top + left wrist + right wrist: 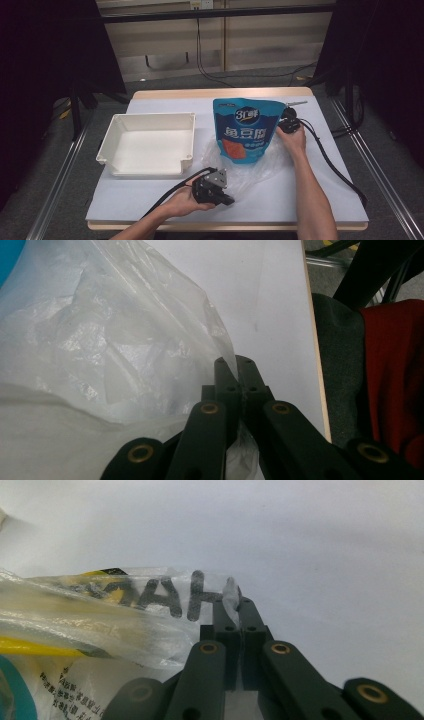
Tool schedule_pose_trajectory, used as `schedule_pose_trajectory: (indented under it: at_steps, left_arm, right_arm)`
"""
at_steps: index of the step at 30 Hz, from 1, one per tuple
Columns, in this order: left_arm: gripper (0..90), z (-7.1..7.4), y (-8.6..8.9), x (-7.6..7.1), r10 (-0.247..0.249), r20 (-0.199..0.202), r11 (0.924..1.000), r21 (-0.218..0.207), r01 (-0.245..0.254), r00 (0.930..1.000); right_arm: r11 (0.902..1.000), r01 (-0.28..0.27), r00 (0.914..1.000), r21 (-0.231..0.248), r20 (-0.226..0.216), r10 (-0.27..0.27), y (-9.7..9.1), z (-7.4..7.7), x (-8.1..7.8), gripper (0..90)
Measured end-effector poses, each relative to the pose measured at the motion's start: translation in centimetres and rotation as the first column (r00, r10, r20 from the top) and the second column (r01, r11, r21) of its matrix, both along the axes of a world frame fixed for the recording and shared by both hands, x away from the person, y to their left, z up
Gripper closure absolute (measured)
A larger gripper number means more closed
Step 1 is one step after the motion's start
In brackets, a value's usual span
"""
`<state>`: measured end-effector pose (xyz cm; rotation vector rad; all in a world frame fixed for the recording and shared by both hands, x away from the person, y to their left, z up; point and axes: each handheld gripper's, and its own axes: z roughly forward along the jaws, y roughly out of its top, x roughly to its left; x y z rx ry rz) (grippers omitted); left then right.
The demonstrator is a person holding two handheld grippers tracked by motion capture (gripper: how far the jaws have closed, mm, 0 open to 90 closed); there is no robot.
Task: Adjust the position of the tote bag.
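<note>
Both grippers pinch the clear plastic bag [252, 167] lying on the table [150, 200]: the left gripper [226, 199] at its near edge, the right gripper [286, 125] beside the blue pouch [245, 127] inside. I think they should pull the mouth apart gently, evenly, avoiding tearing.

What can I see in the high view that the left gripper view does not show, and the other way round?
High view alone: the white square plastic tray, the blue printed snack pouch and the right gripper at the bag's far edge. Left gripper view alone: a close look at the left gripper, its jaws shut on the clear film, and a red cloth beyond the table edge. Both share the crumpled clear plastic bag and the pale grey table top.
</note>
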<state>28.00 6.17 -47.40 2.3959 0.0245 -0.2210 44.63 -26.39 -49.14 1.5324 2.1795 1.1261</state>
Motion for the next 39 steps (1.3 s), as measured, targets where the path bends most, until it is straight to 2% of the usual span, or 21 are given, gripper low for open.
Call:
schedule_pose_trajectory:
  at_steps: [2,3,4,6,8,10,11,13,16,17,19,20,23,25,27,28,30,33,35,37,39]
  left_arm:
    - [90.0,-0.1,0.1,0.0,0.014,-0.014,0.9998,-0.013,-0.014,0.9998]
    - [88.1,-0.2,0.2,0.1,0.021,-0.029,0.9996,-0.017,-0.022,0.9993]
    - [83.0,-0.1,0.3,0.2,0.025,-0.029,0.9994,-0.023,-0.026,0.9993]
    - [74.8,0.2,0.4,0.2,0.035,-0.032,0.9986,-0.038,-0.036,0.9989]
    - [72.5,1.0,0.8,0.4,0.058,-0.027,0.9960,-0.067,-0.059,0.9980]
    - [69.5,1.8,1.4,0.5,0.081,-0.031,0.9904,-0.110,-0.084,0.9962]
    - [67.5,2.3,1.8,0.6,0.100,-0.021,0.9878,-0.118,-0.101,0.9948]
    - [65.2,3.1,2.7,0.7,0.126,-0.007,0.9813,-0.146,-0.125,0.9920]
    - [61.9,3.7,3.5,0.5,0.164,-0.009,0.9720,-0.169,-0.163,0.9864]
    - [59.7,4.0,3.8,0.5,0.166,-0.002,0.9720,-0.168,-0.164,0.9861]
    - [59.5,4.4,4.2,0.6,0.181,-0.003,0.9657,-0.189,-0.178,0.9835]
    - [59.4,4.6,4.4,0.8,0.185,0.005,0.9661,-0.184,-0.181,0.9827]
    - [59.5,5.0,5.0,1.2,0.215,-0.024,0.9494,-0.229,-0.215,0.9763]
    - [60.2,5.4,5.5,1.5,0.220,-0.017,0.9485,-0.230,-0.218,0.9754]
    - [61.7,5.9,6.0,1.7,0.236,-0.021,0.9412,-0.244,-0.234,0.9715]
    - [61.7,6.2,6.4,1.9,0.251,-0.020,0.9329,-0.262,-0.247,0.9679]
    - [62.1,6.9,7.0,2.2,0.266,-0.014,0.9250,-0.277,-0.260,0.9638]
    - [62.6,7.8,7.9,2.7,0.295,-0.006,0.9106,-0.301,-0.283,0.9554]
    - [63.4,8.4,8.7,3.4,0.316,-0.013,0.8972,-0.322,-0.303,0.9488]
    - [63.7,8.7,9.2,4.0,0.337,-0.011,0.8905,-0.321,-0.323,0.9414]
    - [63.7,8.9,9.9,5.0,0.363,-0.019,0.8811,-0.318,-0.350,0.9317]
  right_arm:
    - [0.9998,-0.014,0.9999,-0.011,0.003,0.014,0.1,0.1,-0.2,89.3]
    - [0.9995,-0.031,0.9995,-0.008,0.002,0.031,0.0,0.1,-0.3,84.7]
    - [0.9989,-0.045,0.9990,0.014,-0.003,0.045,0.0,0.2,-0.4,79.0]
    - [0.9979,-0.062,0.9979,0.019,0.019,0.062,-0.1,0.8,-0.8,75.4]
    - [0.9962,-0.081,0.9959,0.031,0.042,0.080,-0.2,1.6,-1.3,66.1]
    - [0.9959,-0.086,0.9939,0.027,0.071,0.084,-0.3,2.5,-2.0,64.2]
    - [0.9952,-0.095,0.9914,0.023,0.092,0.093,-0.4,3.0,-2.4,63.2]
    - [0.9955,-0.093,0.9884,0.017,0.122,0.090,-0.6,4.0,-3.3,56.8]
    - [0.9957,-0.089,0.9823,0.026,0.168,0.083,-1.1,5.6,-4.5,50.1]
    - [0.9964,-0.081,0.9804,0.024,0.182,0.076,-1.3,6.0,-4.9,47.8]
    - [0.9970,-0.075,0.9775,0.018,0.199,0.070,-1.9,6.7,-5.5,41.9]
    - [0.9970,-0.071,0.9768,0.031,0.205,0.063,-2.3,7.0,-5.8,41.0]
    - [0.9955,-0.068,0.9732,0.066,0.224,0.052,-3.6,7.5,-6.7,39.2]
    - [0.9960,-0.063,0.9715,0.062,0.232,0.047,-4.1,7.7,-7.4,39.3]
    - [0.9962,-0.064,0.9700,0.060,0.238,0.048,-4.4,7.9,-8.2,40.3]
    - [0.9967,-0.066,0.9703,0.048,0.236,0.053,-4.5,8.0,-8.7,40.8]
    - [0.9972,-0.070,0.9702,0.024,0.234,0.062,-4.5,8.1,-9.9,41.0]
    - [0.9971,-0.074,0.9685,0.020,0.240,0.067,-4.4,8.2,-11.7,43.4]
    - [0.9976,-0.068,0.9683,0.014,0.242,0.063,-4.2,8.3,-12.7,43.6]
    - [0.9957,-0.092,0.9663,0.011,0.242,0.086,-4.0,8.4,-13.5,46.2]
    - [0.9920,-0.124,0.9637,0.022,0.241,0.115,-3.7,8.6,-14.4,53.6]
